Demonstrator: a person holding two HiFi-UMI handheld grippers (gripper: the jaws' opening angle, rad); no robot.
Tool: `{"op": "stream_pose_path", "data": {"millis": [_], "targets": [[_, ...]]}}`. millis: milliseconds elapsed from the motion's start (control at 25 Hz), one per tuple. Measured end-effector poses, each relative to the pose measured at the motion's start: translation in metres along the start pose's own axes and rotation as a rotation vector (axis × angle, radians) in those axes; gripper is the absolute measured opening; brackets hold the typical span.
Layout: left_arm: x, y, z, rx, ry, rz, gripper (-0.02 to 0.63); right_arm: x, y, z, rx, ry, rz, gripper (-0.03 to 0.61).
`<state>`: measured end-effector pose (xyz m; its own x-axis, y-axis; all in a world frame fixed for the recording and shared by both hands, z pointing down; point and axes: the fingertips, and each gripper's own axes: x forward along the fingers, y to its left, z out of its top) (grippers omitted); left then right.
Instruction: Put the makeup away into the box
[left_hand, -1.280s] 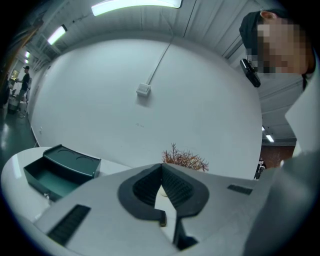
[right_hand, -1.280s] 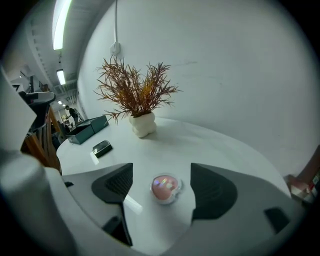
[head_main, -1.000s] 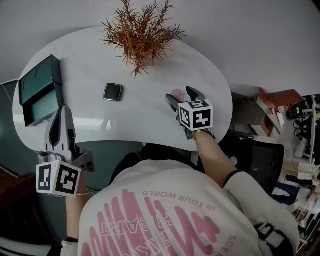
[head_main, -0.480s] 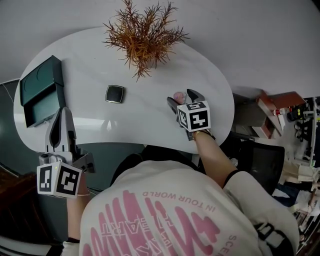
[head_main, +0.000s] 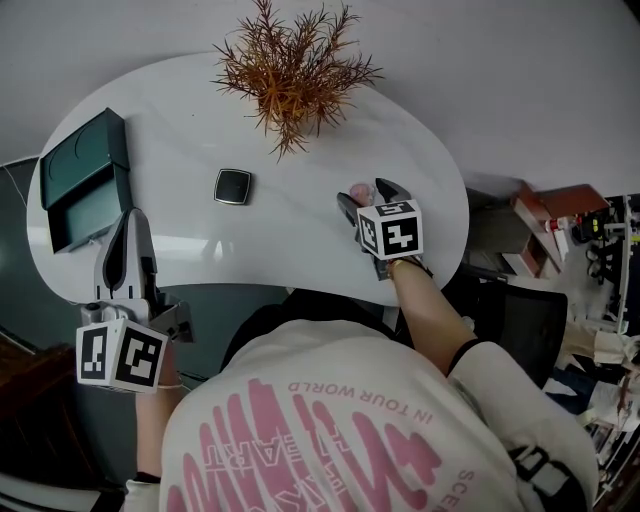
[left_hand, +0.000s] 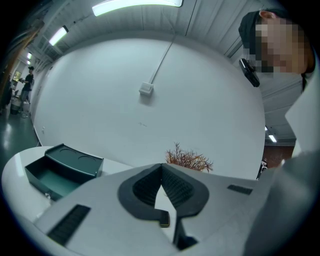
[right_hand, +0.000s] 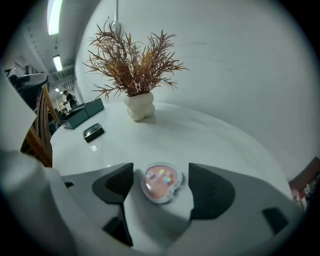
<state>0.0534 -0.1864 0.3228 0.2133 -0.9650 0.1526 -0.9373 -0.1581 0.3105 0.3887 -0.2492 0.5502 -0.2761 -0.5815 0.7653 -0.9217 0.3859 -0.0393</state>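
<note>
White, rounded table (head_main: 300, 235) against a pale bare wall; ceiling strip lights show in both gripper views.

Far left of the table: dark green box (head_main: 85, 180), open. Its lid stands up at the back and its tray faces your side. The inside reads teal in the left gripper view.

Just right of the box, at the near-left edge of the table: your left gripper (head_main: 130, 220). Its jaws are clamped together, the tips meet, and there is nothing between them. It points out over the tabletop, with the box off to its left and apart from it.

Centre of the table: a small black square compact (head_main: 232, 186) lies flat, alone, well apart from both grippers.

Far centre: a plant (head_main: 292, 70) of rust-coloured twigs in a lumpy white vase (right_hand: 139, 106), standing upright.

Right of centre, near the table's near-right edge: your right gripper (head_main: 366, 194). Its jaws are spread wide and low to the surface. A pink heart-shaped compact (right_hand: 160, 181) lies flat on the table between them, with a clear rim and iridescent spots on its lid. There is a sliver of table on each side of it, and neither pad is pressed against it. It sits across the table from the box, and the black compact lies between the two.

Beyond the table's right end there is floor clutter, too small to sort out.
</note>
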Motion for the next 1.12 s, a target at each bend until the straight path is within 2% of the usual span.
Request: {"op": "stream_pose_path", "data": {"millis": [720, 1120], "targets": [[-0.002, 0.0004, 0.0034, 0.0, -0.007, -0.023, 0.002, -0.0021, 0.0048, -0.0006, 0.012, 0.001, -0.017, 0.253], [-0.0045, 0.0038, 0.0055, 0.0, -0.008, -0.018, 0.002, -0.003, 0.0051, -0.0005, 0.012, 0.001, -0.02, 0.244]]}}
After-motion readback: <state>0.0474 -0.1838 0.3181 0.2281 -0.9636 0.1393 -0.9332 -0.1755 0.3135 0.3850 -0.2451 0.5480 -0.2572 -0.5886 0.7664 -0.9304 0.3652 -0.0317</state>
